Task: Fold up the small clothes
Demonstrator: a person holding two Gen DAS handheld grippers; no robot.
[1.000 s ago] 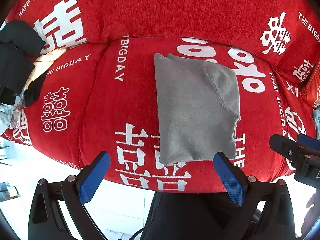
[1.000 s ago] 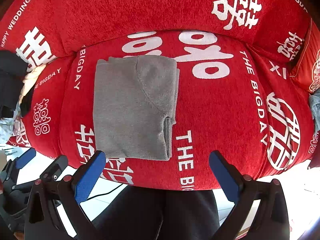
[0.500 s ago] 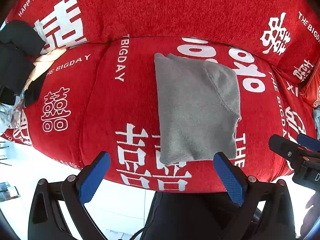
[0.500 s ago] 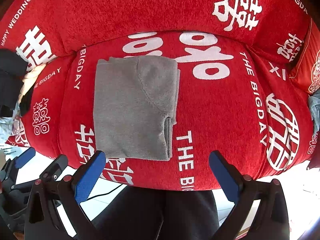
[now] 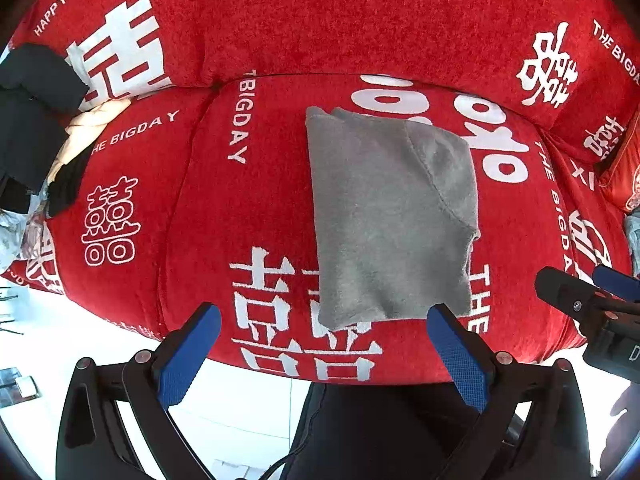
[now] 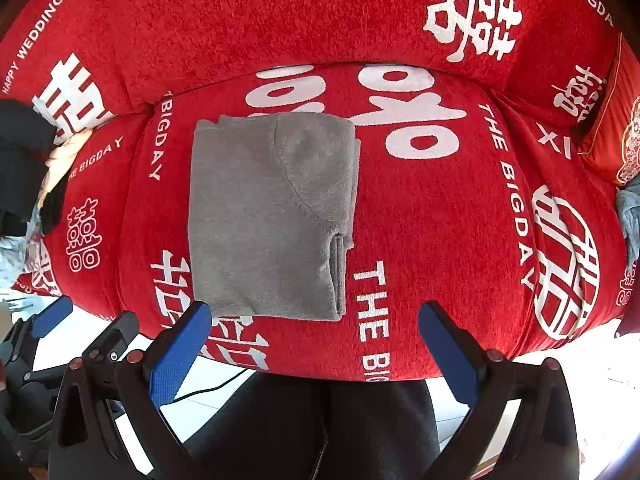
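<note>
A grey garment (image 5: 390, 216) (image 6: 272, 216) lies folded into a flat rectangle on the red sofa seat (image 5: 248, 216) (image 6: 436, 232). My left gripper (image 5: 328, 350) is open, held off the seat's front edge with its right pad just below the garment's near edge. My right gripper (image 6: 314, 344) is open too, also in front of the seat, its left pad close to the garment's near left corner. Neither gripper holds anything. The right gripper (image 5: 592, 304) appears at the right edge of the left wrist view, and the left gripper (image 6: 52, 328) at the lower left of the right wrist view.
A heap of black, cream and patterned clothes (image 5: 36, 136) (image 6: 28, 176) sits at the sofa's left end. A red cushion (image 6: 612, 140) and a grey-blue cloth (image 6: 630, 216) lie at the right end. The person's dark trousers (image 6: 320, 432) fill the bottom middle, over a white floor.
Almost nothing differs. The right gripper has sunk slightly at the edge of the left wrist view; the garment lies as before.
</note>
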